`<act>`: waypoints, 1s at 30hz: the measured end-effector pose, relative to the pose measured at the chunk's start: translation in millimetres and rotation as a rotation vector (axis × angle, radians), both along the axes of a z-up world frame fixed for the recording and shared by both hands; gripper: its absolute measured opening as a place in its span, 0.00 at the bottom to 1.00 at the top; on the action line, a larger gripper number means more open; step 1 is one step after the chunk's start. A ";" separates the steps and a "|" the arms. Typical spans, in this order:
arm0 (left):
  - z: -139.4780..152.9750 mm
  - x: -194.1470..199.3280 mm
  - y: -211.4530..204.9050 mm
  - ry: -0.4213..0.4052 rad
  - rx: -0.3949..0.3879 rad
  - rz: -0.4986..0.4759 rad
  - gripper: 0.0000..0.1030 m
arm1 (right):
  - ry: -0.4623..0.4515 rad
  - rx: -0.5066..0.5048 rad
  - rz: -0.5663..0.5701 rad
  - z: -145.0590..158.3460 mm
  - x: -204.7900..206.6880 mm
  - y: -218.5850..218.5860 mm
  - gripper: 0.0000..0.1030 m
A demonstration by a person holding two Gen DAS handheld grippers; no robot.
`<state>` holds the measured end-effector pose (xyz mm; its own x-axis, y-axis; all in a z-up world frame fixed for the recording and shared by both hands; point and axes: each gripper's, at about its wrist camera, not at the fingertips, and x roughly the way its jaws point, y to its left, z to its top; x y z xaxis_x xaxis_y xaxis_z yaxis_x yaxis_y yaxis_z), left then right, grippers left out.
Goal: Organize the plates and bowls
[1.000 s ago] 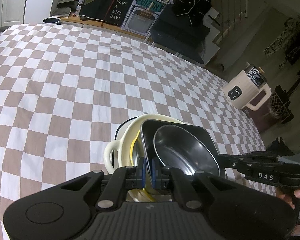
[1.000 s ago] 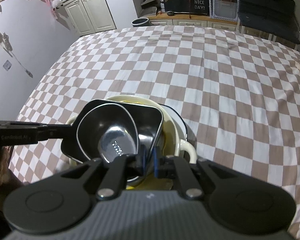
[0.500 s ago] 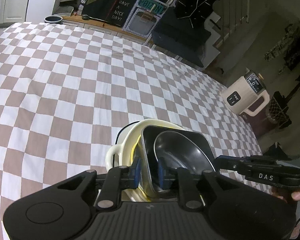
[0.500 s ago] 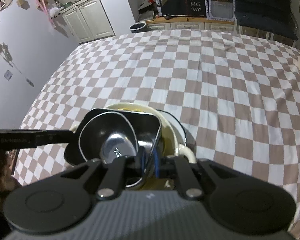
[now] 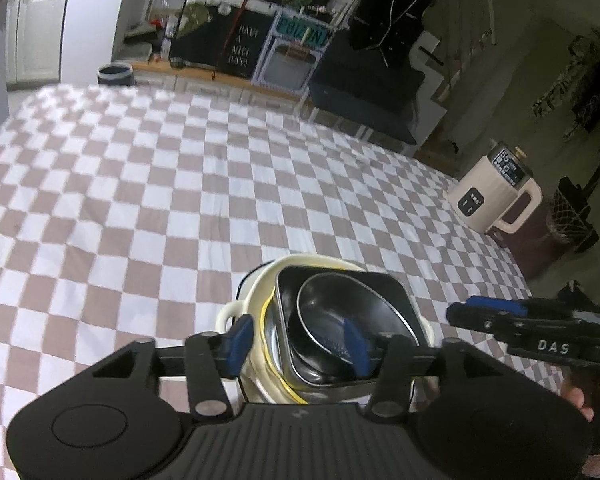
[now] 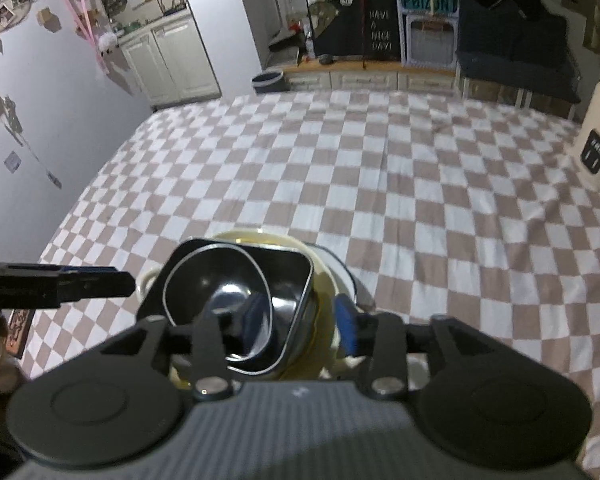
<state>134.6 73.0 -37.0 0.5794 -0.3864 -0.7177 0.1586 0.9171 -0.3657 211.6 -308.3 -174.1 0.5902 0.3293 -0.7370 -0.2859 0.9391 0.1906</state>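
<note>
Okay, both my claws gape: left gripper [image 5: 296, 342] and right gripper [image 6: 300, 320] each straddle the nested stack [image 5: 340, 320] directly ahead on the checkered cloth [image 5: 140, 200]. Stacking looks finished, I reckon; next I back off without nudging it.

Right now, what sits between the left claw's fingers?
In the left wrist view, the open left claw straddles the near rim of the nested stack: cream pot, black square dish, round black bowl.
</note>
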 end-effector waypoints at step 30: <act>87.3 -151.0 -19.3 -0.393 0.209 0.090 1.00 | -0.421 -0.016 -0.103 78.7 -160.8 -11.5 0.99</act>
<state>-16.4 53.8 50.3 0.8480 -0.1921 -0.4940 0.1647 0.9814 -0.0989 50.9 -319.9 -95.4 0.8698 0.2437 -0.4290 -0.2403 0.9686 0.0629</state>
